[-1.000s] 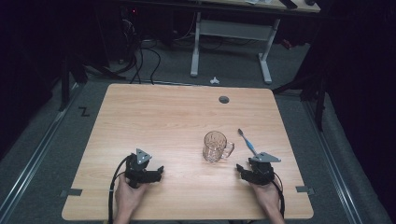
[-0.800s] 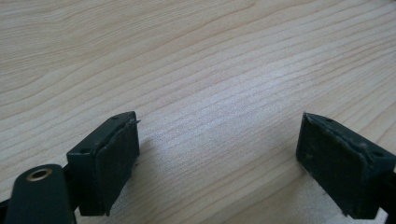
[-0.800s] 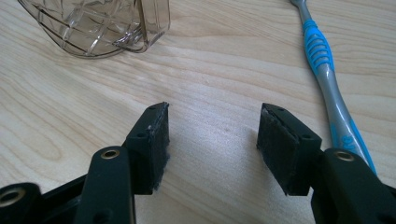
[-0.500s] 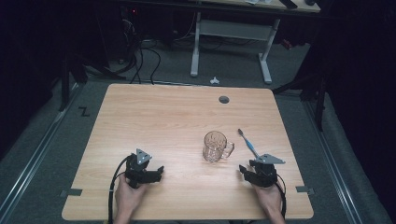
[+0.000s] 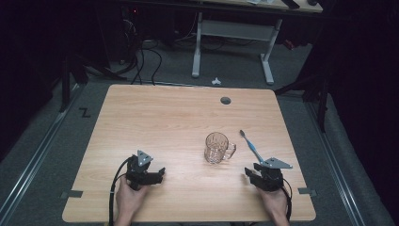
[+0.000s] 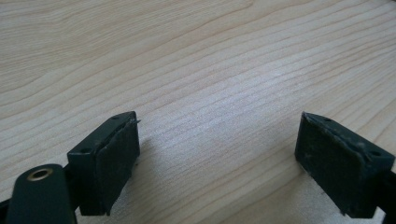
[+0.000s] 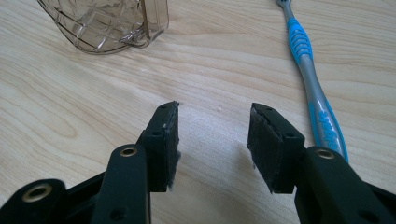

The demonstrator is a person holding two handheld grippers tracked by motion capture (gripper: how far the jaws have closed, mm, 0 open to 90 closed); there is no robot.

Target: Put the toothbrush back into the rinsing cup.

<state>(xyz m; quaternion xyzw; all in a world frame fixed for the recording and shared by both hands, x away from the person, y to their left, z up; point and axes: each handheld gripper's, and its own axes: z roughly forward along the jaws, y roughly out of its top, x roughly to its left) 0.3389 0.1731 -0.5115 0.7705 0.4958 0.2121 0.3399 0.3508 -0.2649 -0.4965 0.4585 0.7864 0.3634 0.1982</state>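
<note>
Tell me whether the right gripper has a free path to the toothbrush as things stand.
Probably yes. The toothbrush lies flat on the table just beside the right gripper; its jaws, which have just been closing, hold nothing. The glass mug stands off to the other side.

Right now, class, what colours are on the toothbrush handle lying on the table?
The toothbrush handle is silver-grey with bright blue grips, clearest in the right gripper view.

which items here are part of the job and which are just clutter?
In play:
- toothbrush, flat on the table beside the right gripper, whose empty jaws have just been closing
- glass mug, upright
- left gripper, open, idle

Just lying about:
- small white object on the floor
- cables
- desk frame behind
</note>
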